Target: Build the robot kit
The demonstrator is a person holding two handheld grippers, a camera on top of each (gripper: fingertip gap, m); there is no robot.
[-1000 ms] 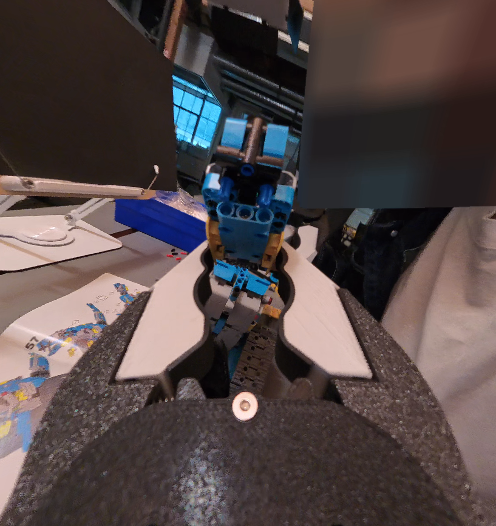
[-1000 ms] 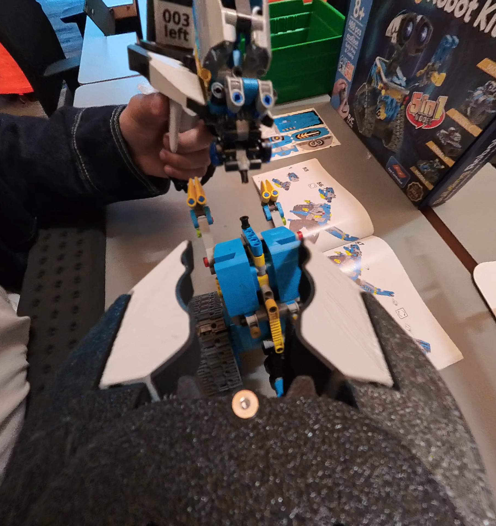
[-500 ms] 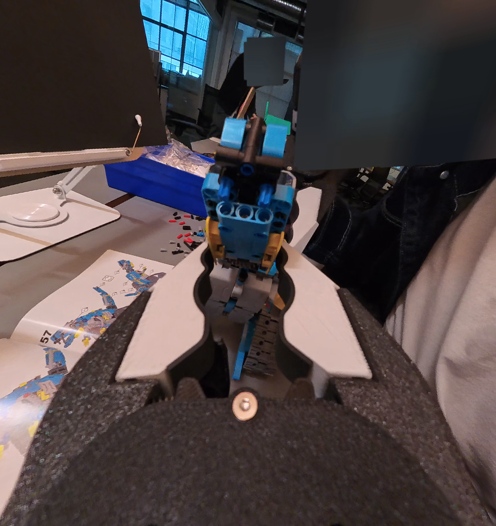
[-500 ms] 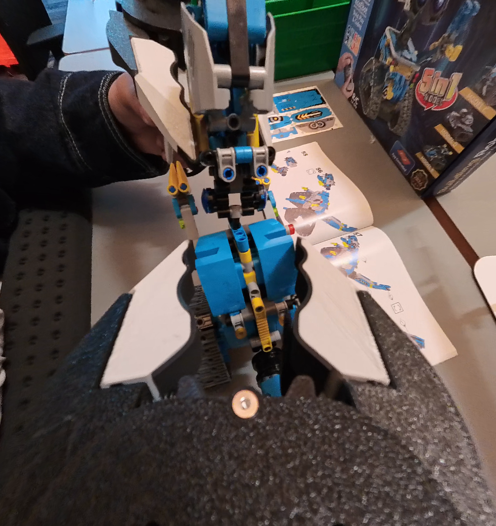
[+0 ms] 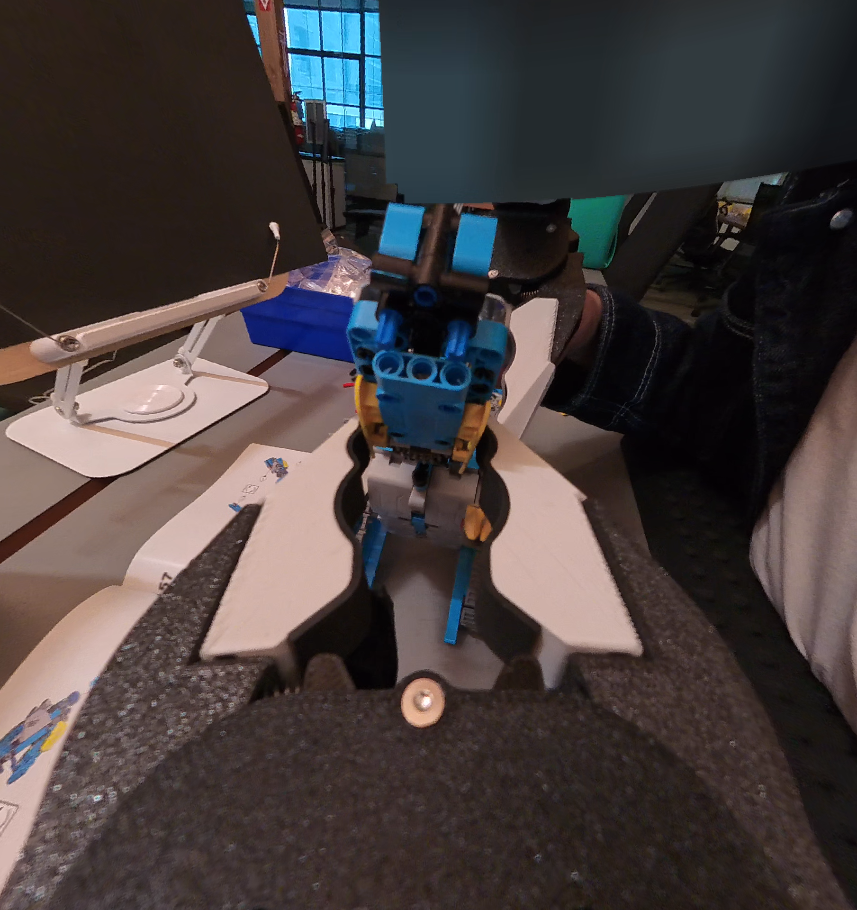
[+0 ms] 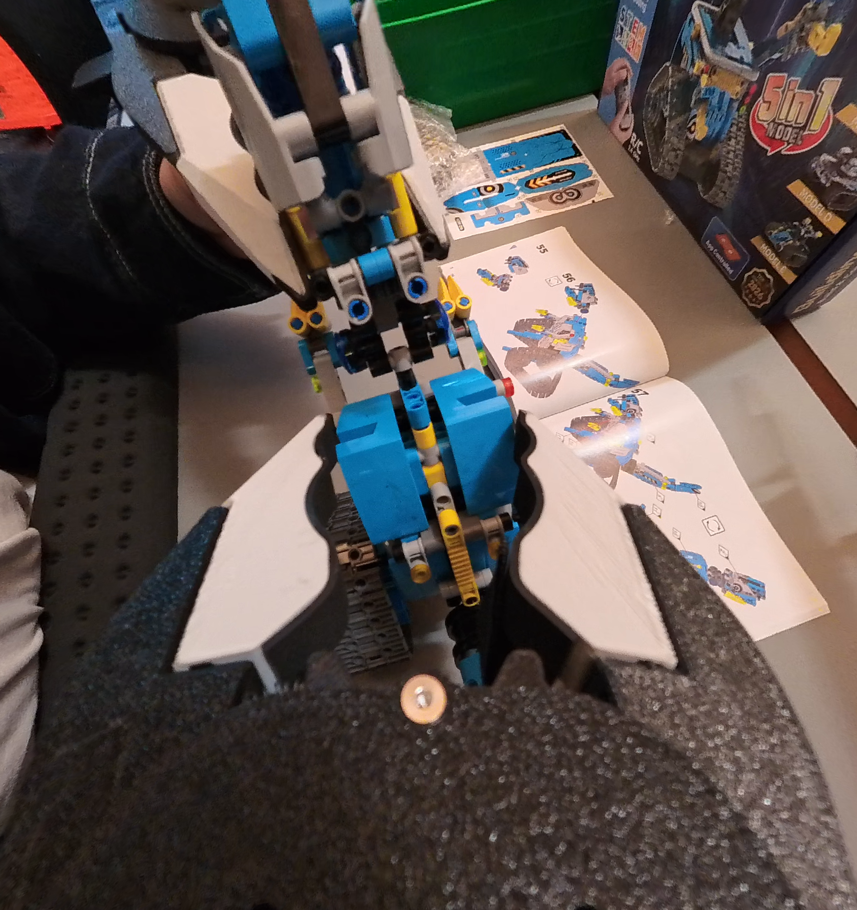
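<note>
Two grippers clamped on one blue brick robot (image 6: 419, 463), left gripper (image 5: 424, 472), right gripper (image 6: 419, 468)

Left gripper (image 5: 422, 443): speckled black foam-like body, white fingers edged black, silver screw.
Right gripper (image 6: 421, 458): same build.
Sleeve (image 6: 72, 216): dark denim, pale stitching.
Top (image 5: 820, 541): light, perhaps grey.

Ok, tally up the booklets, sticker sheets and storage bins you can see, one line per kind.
Instruction booklet: 1, lying open
Sticker sheet: 1
Storage bins: 2, a green bin and a blue bin
Total: 4
</note>
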